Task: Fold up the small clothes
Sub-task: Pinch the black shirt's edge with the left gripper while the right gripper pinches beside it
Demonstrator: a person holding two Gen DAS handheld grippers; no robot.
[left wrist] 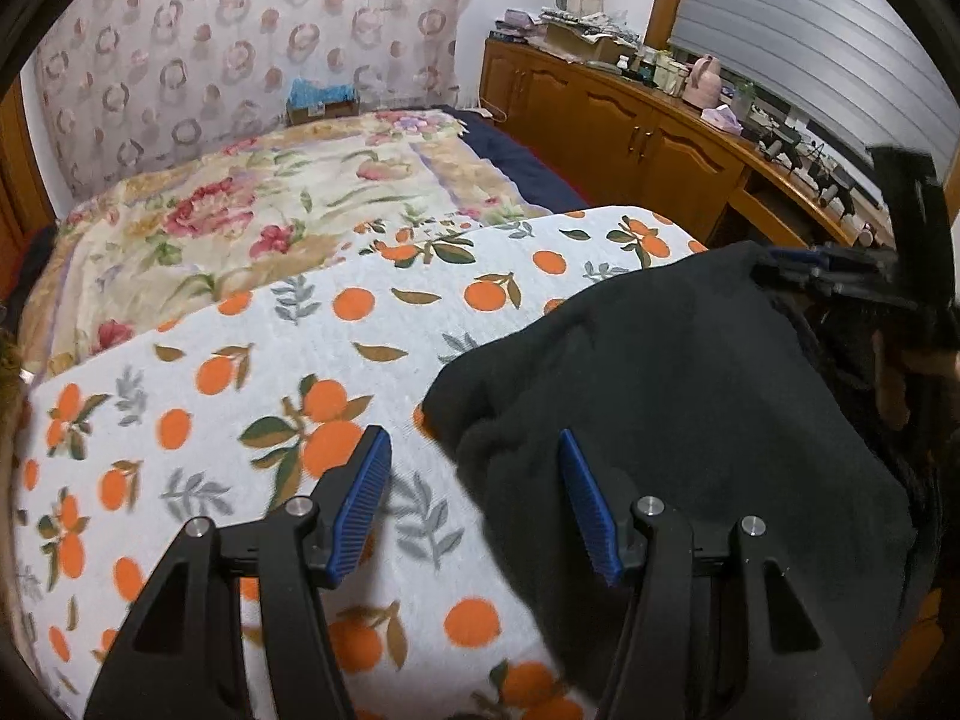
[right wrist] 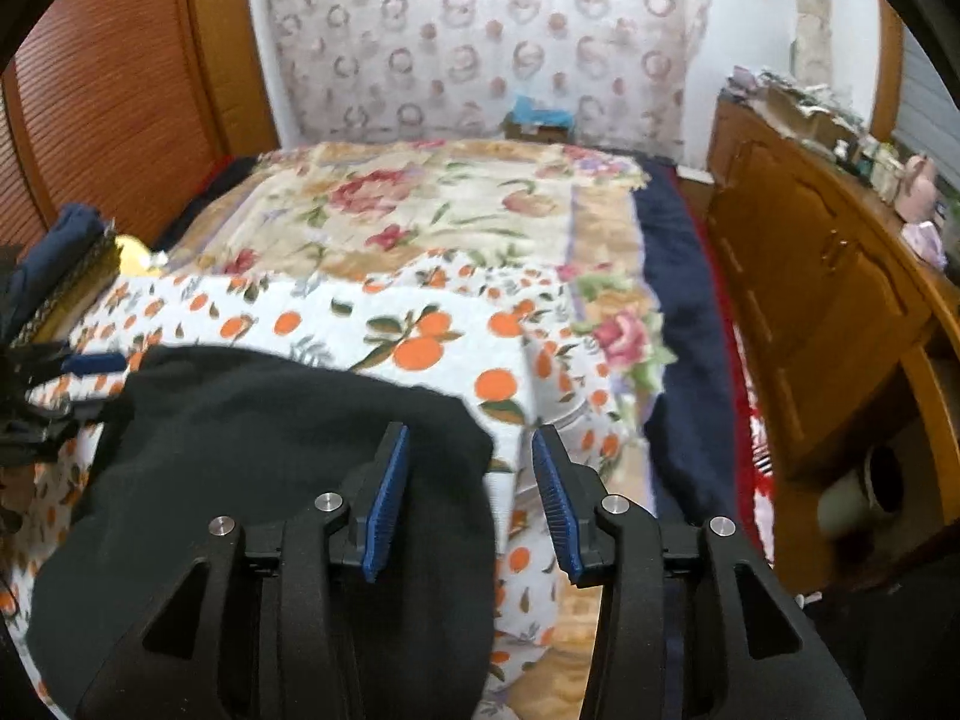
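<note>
Black fleece garment (left wrist: 672, 396) lies in a soft heap on the orange-print cloth (left wrist: 252, 372) that covers the near end of the bed, toward the cloth's right side in my left-hand view and toward its left side in my right-hand view (right wrist: 252, 456). My left gripper (left wrist: 474, 492) hangs over the garment's left edge with its blue-padded fingers (left wrist: 360, 510) spread wide and nothing between them; one pad sits over the printed cloth, the other over the black fabric, though I cannot tell whether either touches. My right gripper (right wrist: 471, 492) is spread as well, empty, straddling the garment's right edge, its left pad (right wrist: 384, 504) over the black fleece and its right pad over the orange-print cloth (right wrist: 420, 324). From the left view I see my right gripper (left wrist: 840, 276) as a dark blurred shape at the garment's far corner. Beyond the printed cloth a floral blanket (left wrist: 252, 204) stretches to a curtain with ring patterns (left wrist: 240, 42), and a navy sheet (right wrist: 684, 312) runs along the bed's edge. A wooden cabinet (left wrist: 630, 126) stands beside the bed, its top crowded with small items, a pink jug (left wrist: 702, 81) among them. A small box with blue contents (left wrist: 321, 99) sits at the head of the bed.
</note>
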